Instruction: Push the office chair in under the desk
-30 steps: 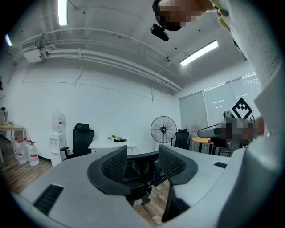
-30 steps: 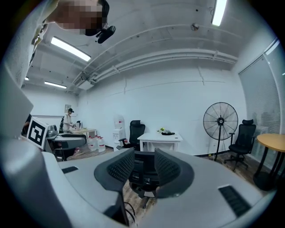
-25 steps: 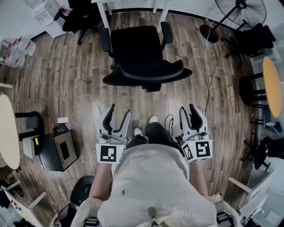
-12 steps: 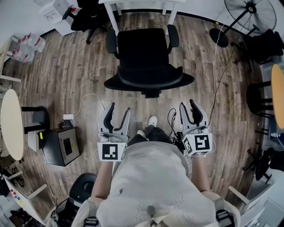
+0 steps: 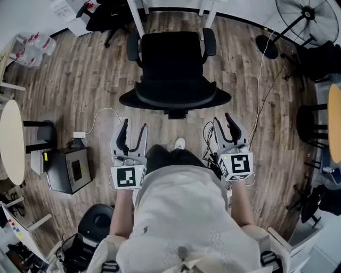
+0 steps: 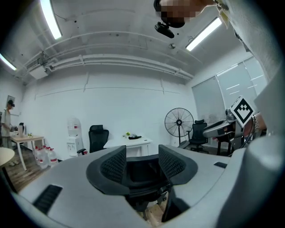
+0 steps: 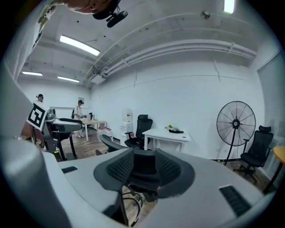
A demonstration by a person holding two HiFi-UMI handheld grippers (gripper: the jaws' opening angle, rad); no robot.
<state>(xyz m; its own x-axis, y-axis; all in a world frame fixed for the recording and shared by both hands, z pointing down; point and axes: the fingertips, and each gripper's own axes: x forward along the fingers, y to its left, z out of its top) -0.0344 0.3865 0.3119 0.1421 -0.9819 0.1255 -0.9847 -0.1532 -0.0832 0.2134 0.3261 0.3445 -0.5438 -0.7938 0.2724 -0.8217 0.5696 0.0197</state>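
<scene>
head view, office chair: the black office chair [image 5: 173, 64] stands on the wood floor [image 5: 80, 80] straight ahead of you, with its curved backrest towards you and its seat facing the white surface [image 5: 137, 18] at the top edge. most of the seat is out in the open, and the armrests are near the surface's legs.
head view, left tool: your left tool [image 5: 133, 128] points at the backrest, jaws apart with nothing between them, near the chair but not touching it.
head view, right tool: your right tool [image 5: 222, 120] is level with the left one, jaws apart, also short of the backrest.
head view, surroundings: a black box [image 5: 69, 170] sits on the floor to your left, near a round table [image 5: 10, 141]. a standing fan [image 5: 303, 13] is at the upper right.
left gripper view, left tool: the textured pads [image 6: 115, 164] stand well apart. the chair's dark backrest shows through the gap, beyond the tips and ungripped.
left gripper view, background: the white surface is behind the chair, the fan is to its right, and a second black chair [image 6: 97, 137] is beside a water dispenser [image 6: 75, 138].
right gripper view, right tool: the jaws are parted, a little less wide than the left pair, and empty. the backrest fills the gap ahead of them.
right gripper view, background: the surface is beyond the chair and the fan is at the right.
</scene>
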